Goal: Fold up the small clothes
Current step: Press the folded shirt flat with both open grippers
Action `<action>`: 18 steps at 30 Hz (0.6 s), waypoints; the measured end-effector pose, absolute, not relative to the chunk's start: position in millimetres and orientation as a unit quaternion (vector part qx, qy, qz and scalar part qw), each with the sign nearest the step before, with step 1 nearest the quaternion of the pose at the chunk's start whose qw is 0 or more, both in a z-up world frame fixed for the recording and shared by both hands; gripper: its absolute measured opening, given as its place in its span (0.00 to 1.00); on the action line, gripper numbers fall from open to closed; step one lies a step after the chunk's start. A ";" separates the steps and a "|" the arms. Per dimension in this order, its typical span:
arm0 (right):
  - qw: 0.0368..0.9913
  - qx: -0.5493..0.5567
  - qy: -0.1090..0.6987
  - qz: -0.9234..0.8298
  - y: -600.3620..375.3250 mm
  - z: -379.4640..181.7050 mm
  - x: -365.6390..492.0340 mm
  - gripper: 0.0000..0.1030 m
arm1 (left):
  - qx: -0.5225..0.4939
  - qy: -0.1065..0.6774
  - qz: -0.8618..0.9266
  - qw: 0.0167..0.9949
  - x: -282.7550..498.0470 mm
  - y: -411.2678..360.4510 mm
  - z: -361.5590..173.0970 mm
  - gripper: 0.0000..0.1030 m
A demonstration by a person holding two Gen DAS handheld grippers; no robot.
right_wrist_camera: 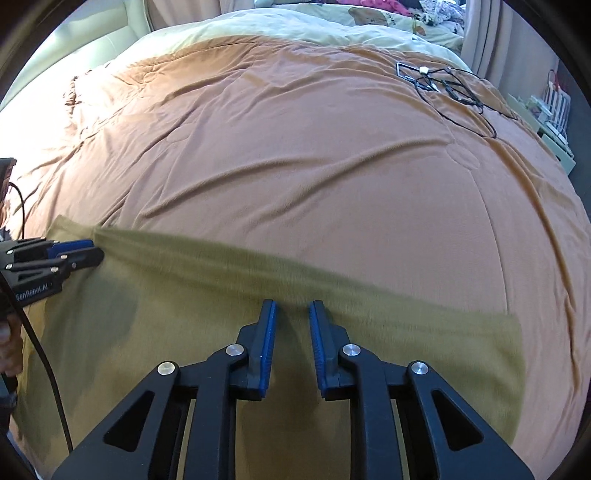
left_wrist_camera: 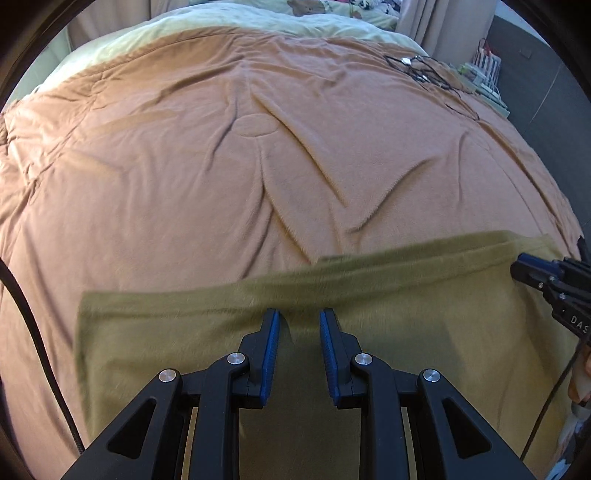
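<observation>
An olive-green garment lies flat on the orange-brown bedspread, its far edge blurred. In the left wrist view, my left gripper hovers over the garment's middle, open and empty. My right gripper enters at the right edge over the garment's far right part. In the right wrist view, the garment spreads under my right gripper, which is open and empty. The left gripper shows at the left edge near the garment's far left corner.
Black cables and a small white device lie on the bedspread at the far right. A pale yellow-green blanket covers the bed's far end. A shelf with items stands beside the bed on the right.
</observation>
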State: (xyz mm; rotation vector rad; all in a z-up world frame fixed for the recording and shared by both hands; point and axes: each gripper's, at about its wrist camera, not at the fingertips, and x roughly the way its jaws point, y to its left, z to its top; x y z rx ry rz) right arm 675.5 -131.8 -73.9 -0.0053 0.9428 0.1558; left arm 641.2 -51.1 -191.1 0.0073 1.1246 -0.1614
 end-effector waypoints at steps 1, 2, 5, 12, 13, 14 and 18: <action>0.888 -0.001 0.454 0.072 -131.5 -75.0 679.6 0.15 | 0.004 0.530 -0.075 0.844 642.6 -51.8 -191.9 0.24; 0.888 0.000 0.455 0.070 -130.2 -76.6 684.2 0.15 | 0.004 0.528 -0.073 0.846 644.5 -52.2 -192.1 0.24; 0.888 0.008 0.455 0.065 -128.6 -81.1 695.0 0.15 | -0.002 0.523 -0.068 0.849 652.3 -53.7 -193.3 0.24; 0.885 0.027 0.459 0.067 -132.4 -75.4 697.4 0.15 | -0.013 0.519 -0.061 0.852 660.0 -52.2 -190.8 0.24; 0.886 0.028 0.458 0.070 -134.3 -72.7 694.6 0.15 | -0.015 0.518 -0.061 0.853 657.7 -51.7 -187.5 0.24; 0.884 0.028 0.461 0.075 -135.7 -71.1 690.6 0.15 | -0.017 0.516 -0.064 0.854 655.6 -51.2 -185.0 0.24; 0.873 0.038 0.478 0.093 -143.1 -70.3 674.6 0.16 | -0.026 0.506 -0.075 0.859 637.1 -44.3 -174.9 0.24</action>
